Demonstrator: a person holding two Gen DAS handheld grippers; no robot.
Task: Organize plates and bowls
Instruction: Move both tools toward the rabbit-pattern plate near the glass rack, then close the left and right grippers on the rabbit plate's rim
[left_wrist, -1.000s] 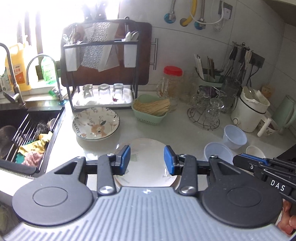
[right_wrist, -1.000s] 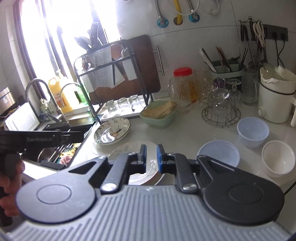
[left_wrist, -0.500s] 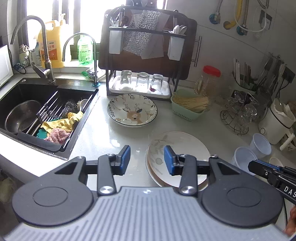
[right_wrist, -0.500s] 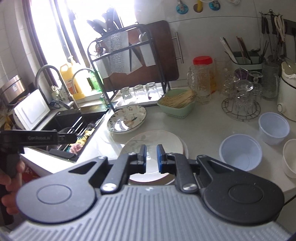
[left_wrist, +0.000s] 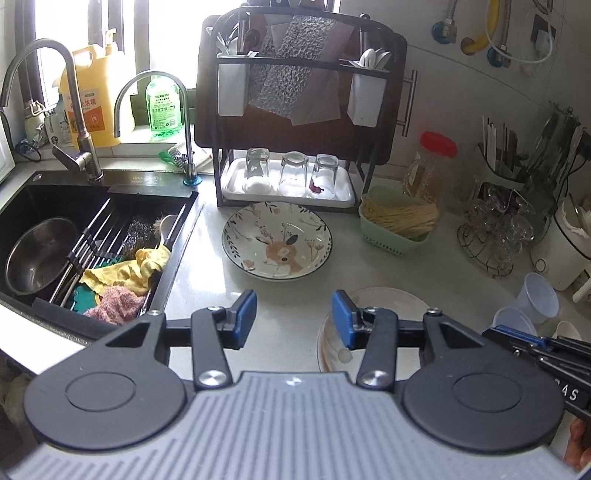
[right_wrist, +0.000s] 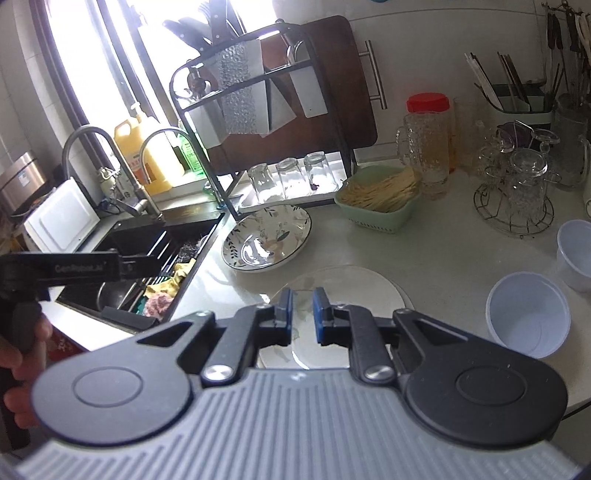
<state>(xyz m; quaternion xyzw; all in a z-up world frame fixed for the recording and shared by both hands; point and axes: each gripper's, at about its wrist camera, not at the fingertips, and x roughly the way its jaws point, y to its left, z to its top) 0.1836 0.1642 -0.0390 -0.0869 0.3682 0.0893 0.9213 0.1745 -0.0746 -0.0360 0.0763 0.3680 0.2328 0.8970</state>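
Observation:
A deep plate with a deer and leaf pattern (left_wrist: 277, 242) sits on the counter in front of the dish rack; it also shows in the right wrist view (right_wrist: 266, 242). A white plate stack (left_wrist: 391, 306) lies nearer, right of my left gripper (left_wrist: 293, 319), which is open and empty above bare counter. My right gripper (right_wrist: 302, 315) hovers over the white plates (right_wrist: 343, 284), jaws nearly closed with a narrow gap, holding nothing. Pale plastic bowls (right_wrist: 528, 314) (right_wrist: 576, 253) stand at the right.
A black sink (left_wrist: 85, 229) with a steel bowl, rack and cloths is at the left. A dish rack with upturned glasses (left_wrist: 291, 173), a green basket of chopsticks (left_wrist: 399, 221), a jar, a wire glass stand (left_wrist: 495, 236) and a white cooker line the back.
Both grippers have swung left, toward the sink side. The white plates have slid right in the left wrist view, and the patterned plate now lies straight ahead. Jaw openings are unchanged.

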